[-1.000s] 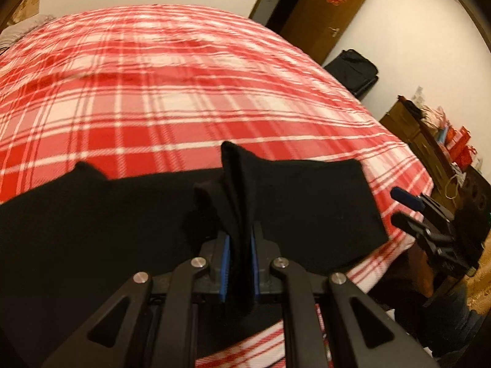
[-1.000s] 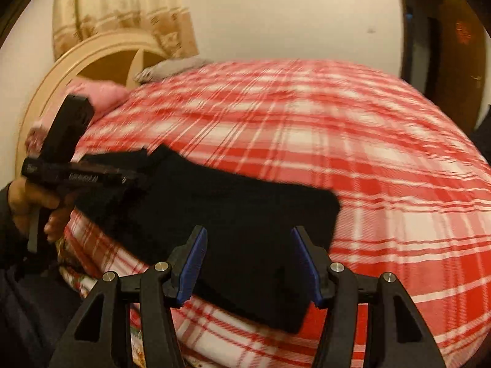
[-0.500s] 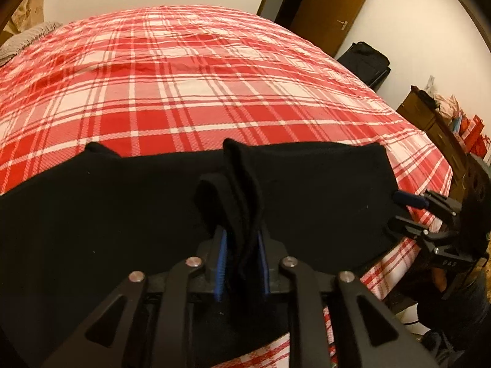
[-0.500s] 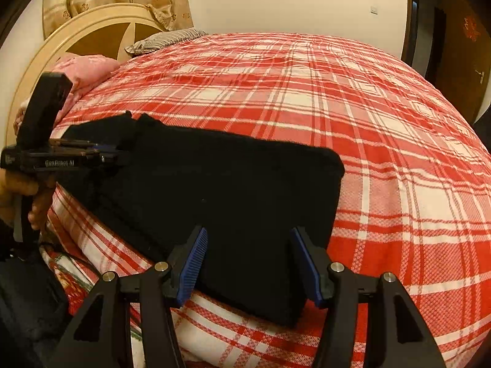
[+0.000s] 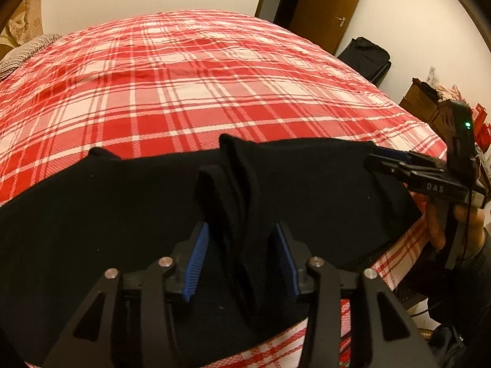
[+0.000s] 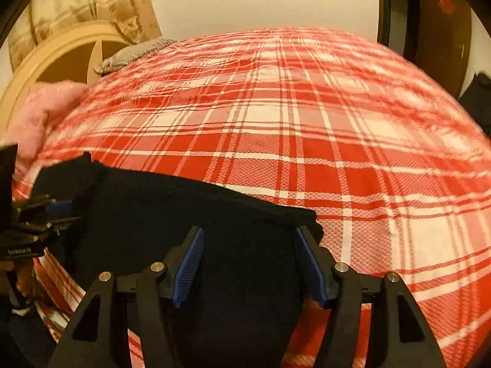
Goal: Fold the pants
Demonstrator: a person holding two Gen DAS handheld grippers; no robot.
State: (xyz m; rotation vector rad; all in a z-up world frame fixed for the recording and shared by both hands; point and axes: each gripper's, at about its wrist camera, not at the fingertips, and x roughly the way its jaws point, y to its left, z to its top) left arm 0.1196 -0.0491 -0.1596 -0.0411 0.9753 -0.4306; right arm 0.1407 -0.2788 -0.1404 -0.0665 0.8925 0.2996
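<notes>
Left tool (image 5: 242, 253) opening, ribbed blue pads off the bunched black pants (image 5: 307, 184); right tool (image 6: 248, 263) opening, empty.

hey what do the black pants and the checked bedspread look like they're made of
Black pants: a soft, matte fabric, perhaps knit or cotton; no sheen, and a bunched ridge stands limply. Checked bedspread: woven cloth, probably cotton; a fine textured weave shows in the red squares, with a dull finish. Neither fibre can be told for sure.

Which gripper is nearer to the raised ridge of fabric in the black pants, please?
Left. The left gripper straddles the ridge, its jaws opening, pads clear of it. The right gripper sits at the pants' far end.
</notes>
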